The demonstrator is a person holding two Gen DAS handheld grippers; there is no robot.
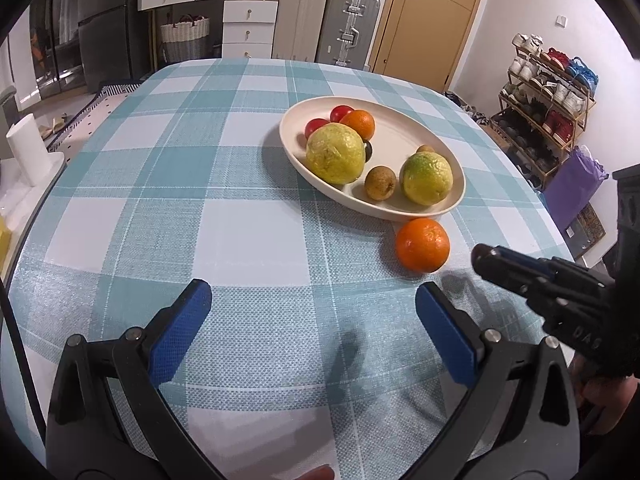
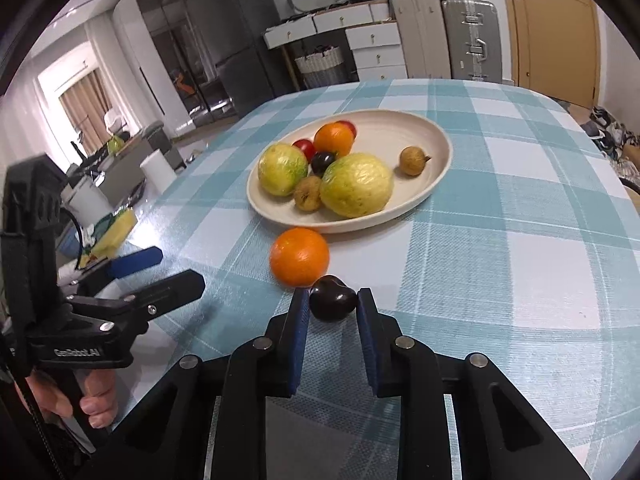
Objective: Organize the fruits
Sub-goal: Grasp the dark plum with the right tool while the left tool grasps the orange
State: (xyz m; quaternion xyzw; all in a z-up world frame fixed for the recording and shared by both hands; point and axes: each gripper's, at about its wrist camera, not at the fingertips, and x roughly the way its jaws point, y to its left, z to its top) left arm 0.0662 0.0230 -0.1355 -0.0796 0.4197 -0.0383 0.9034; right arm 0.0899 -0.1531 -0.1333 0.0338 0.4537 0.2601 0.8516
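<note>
A cream oval plate (image 2: 424,128) (image 1: 404,128) on the checked tablecloth holds two yellow-green guavas (image 2: 356,190), an orange (image 2: 334,139), red tomatoes, a dark plum and small brown fruits. In front of the plate a loose orange (image 2: 299,256) (image 1: 422,244) lies on the cloth. My right gripper (image 2: 333,300) is shut on a dark plum (image 2: 333,303), right beside that orange. From the left wrist camera the right gripper (image 1: 486,258) comes in from the right, its tip near the orange. Over bare cloth my left gripper (image 1: 312,304) (image 2: 158,270) stands open with nothing between its fingers.
The tablecloth (image 1: 224,216) is teal and white checks. Off the table's left edge stand a white paper roll (image 1: 28,152) and clutter. Behind are drawers, suitcases (image 1: 324,24), a door and a shoe rack (image 1: 548,92). A hand (image 2: 92,396) grips the left gripper's handle.
</note>
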